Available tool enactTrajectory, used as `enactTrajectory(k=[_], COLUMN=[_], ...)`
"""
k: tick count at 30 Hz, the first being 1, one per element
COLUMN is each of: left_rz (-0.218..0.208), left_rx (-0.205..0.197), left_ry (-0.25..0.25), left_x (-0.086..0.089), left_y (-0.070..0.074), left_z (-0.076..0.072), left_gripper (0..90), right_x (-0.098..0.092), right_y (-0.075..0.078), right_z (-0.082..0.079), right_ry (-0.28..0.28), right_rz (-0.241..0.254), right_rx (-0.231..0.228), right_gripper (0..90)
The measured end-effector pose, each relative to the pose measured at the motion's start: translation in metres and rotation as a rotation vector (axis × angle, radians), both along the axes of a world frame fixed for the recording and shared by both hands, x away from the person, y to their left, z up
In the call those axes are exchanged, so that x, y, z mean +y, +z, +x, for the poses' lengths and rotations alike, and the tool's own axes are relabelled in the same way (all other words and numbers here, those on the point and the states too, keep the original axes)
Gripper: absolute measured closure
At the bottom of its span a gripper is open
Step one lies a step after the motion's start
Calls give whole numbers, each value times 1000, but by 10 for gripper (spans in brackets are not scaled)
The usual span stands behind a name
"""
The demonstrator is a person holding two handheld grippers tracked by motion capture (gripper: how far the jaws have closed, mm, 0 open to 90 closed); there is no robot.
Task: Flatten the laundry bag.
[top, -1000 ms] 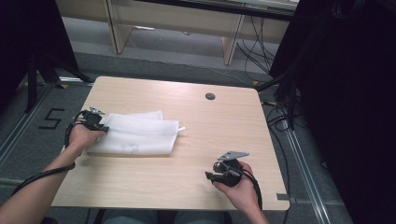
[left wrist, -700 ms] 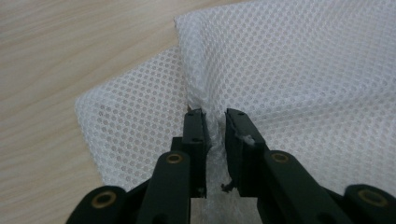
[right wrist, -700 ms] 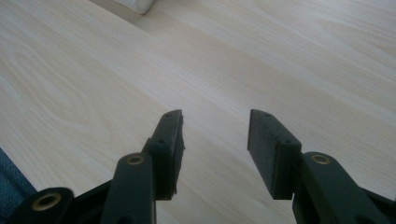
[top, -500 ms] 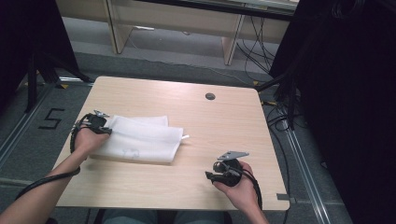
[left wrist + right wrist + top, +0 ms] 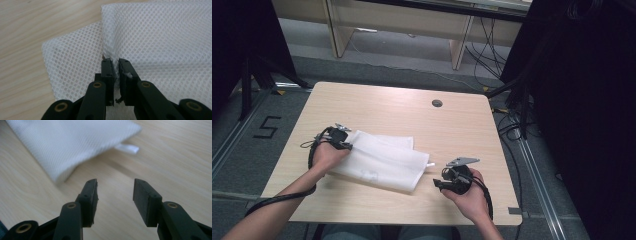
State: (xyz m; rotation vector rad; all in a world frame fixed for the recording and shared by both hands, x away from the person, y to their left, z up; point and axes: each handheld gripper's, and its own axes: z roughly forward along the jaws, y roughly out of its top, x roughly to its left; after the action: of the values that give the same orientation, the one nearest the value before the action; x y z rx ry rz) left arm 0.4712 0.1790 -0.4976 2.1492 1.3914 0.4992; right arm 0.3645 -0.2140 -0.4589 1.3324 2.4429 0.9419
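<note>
A white mesh bag (image 5: 382, 160) lies folded on the wooden table (image 5: 412, 115), left of centre. My left gripper (image 5: 346, 142) is at the bag's left end, and its jaws have just been closing. In the left gripper view the left gripper (image 5: 114, 62) is shut on a pinched fold of the mesh bag (image 5: 155, 35). My right gripper (image 5: 438, 183) rests near the table's front edge, just right of the bag. In the right gripper view the right gripper (image 5: 115, 188) is open above bare wood, and the mesh bag (image 5: 62, 142) with its small white tab (image 5: 128, 148) lies ahead.
A round cable hole (image 5: 437, 103) sits at the table's far side. Desk legs (image 5: 459, 47) and loose cables (image 5: 492, 50) stand on the floor beyond. A "5" marking (image 5: 267, 127) is on the floor to the left.
The left hand has slid toward the front of the table with the bag's left end, dragging the bag with it. The right hand has stayed where it was.
</note>
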Motion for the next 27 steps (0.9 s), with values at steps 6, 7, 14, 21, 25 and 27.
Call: enactTrajectory(k=[6,7,14,21,25,27], left_rz=[-6,-14,-59,-61,-54,-63], left_rx=[12,11,-25,-81,11,44], left_ry=[-72,-83,-149,-313,-471,-509], left_x=[-29,-33,-38,-37,-47,-55], left_y=[2,2,12,40,41,37], left_z=[-10,-12,-18,-48,-71,-79], left_gripper=[824,822,626,597,684,710], right_x=[3,5,31,51,61,66], right_y=[5,6,11,-1,-12,-16], right_z=[22,27,58,82,92,96], right_ry=[-21,-11,51,122,151,171], right_rz=[-1,-10,-41,-111,-158,-184], right_rx=[12,-4,-16,51,84,95], right_gripper=[536,532,515,554,570,572])
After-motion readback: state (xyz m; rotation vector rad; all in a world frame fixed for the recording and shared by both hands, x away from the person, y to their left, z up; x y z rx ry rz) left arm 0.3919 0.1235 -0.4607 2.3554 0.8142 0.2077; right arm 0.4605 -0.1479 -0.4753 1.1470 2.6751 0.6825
